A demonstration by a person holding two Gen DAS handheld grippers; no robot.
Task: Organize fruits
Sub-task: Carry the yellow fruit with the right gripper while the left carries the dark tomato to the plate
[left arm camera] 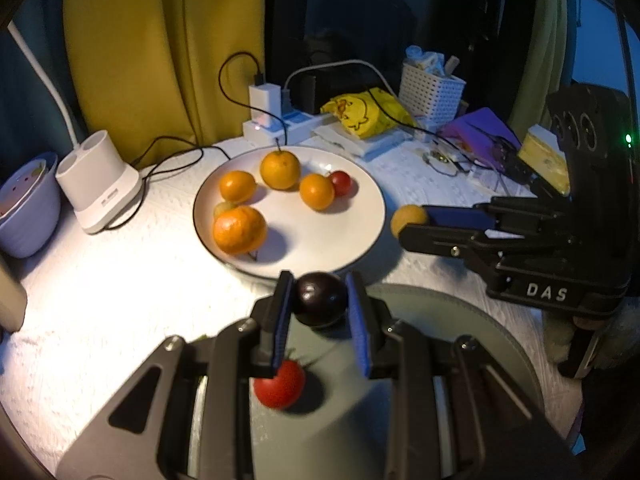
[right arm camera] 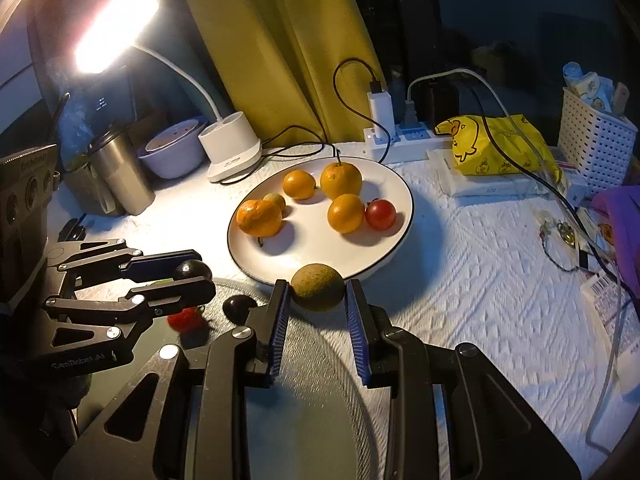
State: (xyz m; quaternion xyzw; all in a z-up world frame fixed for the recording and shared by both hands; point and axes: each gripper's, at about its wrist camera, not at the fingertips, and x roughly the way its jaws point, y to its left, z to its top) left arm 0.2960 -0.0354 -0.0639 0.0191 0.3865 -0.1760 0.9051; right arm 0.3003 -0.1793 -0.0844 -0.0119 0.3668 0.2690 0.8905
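My left gripper point(left arm camera: 319, 280) is shut on a dark purple round fruit point(left arm camera: 320, 306), held above a grey-green plate point(left arm camera: 440, 320). A red tomato point(left arm camera: 280, 384) lies on that plate below the fingers. My right gripper point(right arm camera: 317, 285) is shut on a brownish-green round fruit point(right arm camera: 317, 294), just in front of the white plate point(right arm camera: 406, 216). That plate holds several oranges, among them a stemmed orange point(right arm camera: 341, 180), and a small red tomato point(right arm camera: 381, 214). In the right wrist view the left gripper point(right arm camera: 200, 272) shows at the left, with another dark fruit point(right arm camera: 239, 306) lying on the grey-green plate point(right arm camera: 304, 364).
A lit desk lamp with a white base point(right arm camera: 232, 152) stands behind the white plate, beside a power strip point(right arm camera: 404, 140) with trailing cables. A yellow bag point(right arm camera: 492, 144), white basket point(right arm camera: 596, 144), steel tumbler point(right arm camera: 116, 172) and lavender bowl point(right arm camera: 172, 152) crowd the back edge.
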